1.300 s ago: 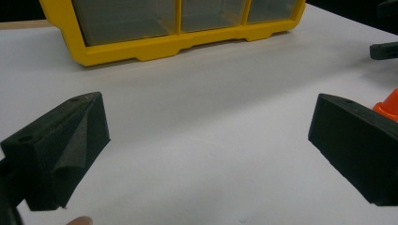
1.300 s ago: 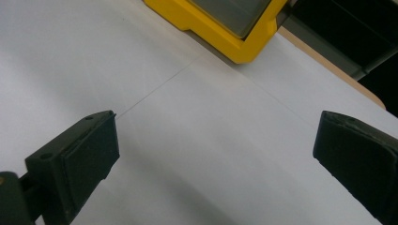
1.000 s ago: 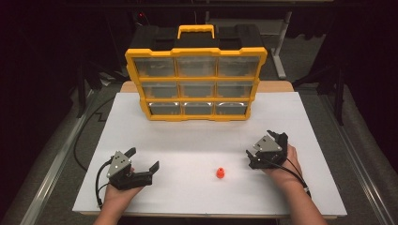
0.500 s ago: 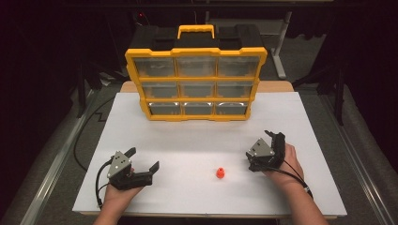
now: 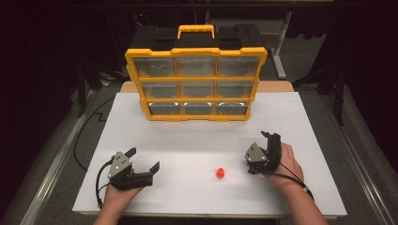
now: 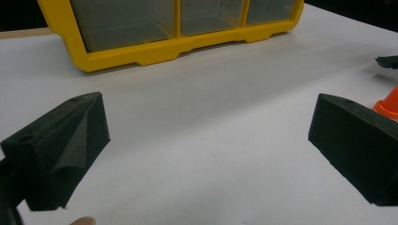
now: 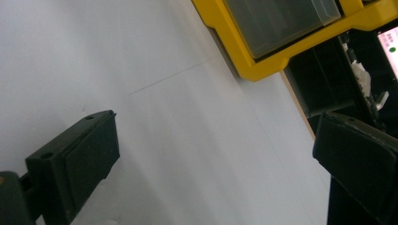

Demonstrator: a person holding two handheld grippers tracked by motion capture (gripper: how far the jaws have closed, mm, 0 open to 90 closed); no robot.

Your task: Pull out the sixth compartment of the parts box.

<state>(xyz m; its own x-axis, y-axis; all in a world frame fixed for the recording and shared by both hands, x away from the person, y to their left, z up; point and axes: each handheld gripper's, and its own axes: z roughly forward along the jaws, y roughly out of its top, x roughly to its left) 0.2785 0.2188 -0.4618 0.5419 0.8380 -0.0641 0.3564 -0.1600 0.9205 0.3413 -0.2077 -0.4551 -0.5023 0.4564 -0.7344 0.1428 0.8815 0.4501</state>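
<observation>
The little orange cone [image 5: 220, 173] sat on the white table [image 5: 197, 140], well in front of the yellow organizer box [image 5: 195, 84]. Just right of the cone hovered the right gripper [image 5: 264, 152], jaws spread wide, empty. Left of the cone, farther off, the left gripper [image 5: 143, 159] rested, also released, holding nothing.
</observation>
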